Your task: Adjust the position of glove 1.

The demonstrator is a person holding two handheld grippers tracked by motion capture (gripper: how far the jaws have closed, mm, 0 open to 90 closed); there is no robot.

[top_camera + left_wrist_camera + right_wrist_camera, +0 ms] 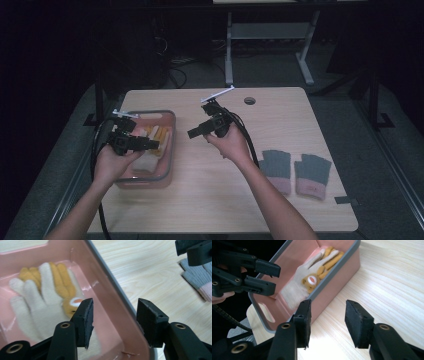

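knitted and limp, the cream-and-orange gloves (42, 302) lie flat on the floor of the pink bin (170, 150), which sits at about 9 o'clock on the table (210, 200). a small round face patch (311, 280) shows near one cuff. they look light, soft and floppy, likely to sag and fold when lifted and unlikely to slip from rubbery pads, with nothing breakable about them. a pinch at the cuff or across the palm, through both layers, seems the surest hold; a fingertip grab would probably let a glove dangle and snag on the bin's rim.

the left gripper (150, 145) hovers over the bin, jaws parted about halfway with nothing between them; in its own view the right wall of the bin passes under the gap. the right gripper (192, 133) hangs above bare wood near the table's centre, pointing toward 9 o'clock at the bin, jaws likewise apart and empty.

a second pair, grey gloves with pink cuffs (297, 172), rests side by side at roughly 4 o'clock, well apart from the bin. these look just as soft and light, and lying flat on open wood they seem easier to reach.
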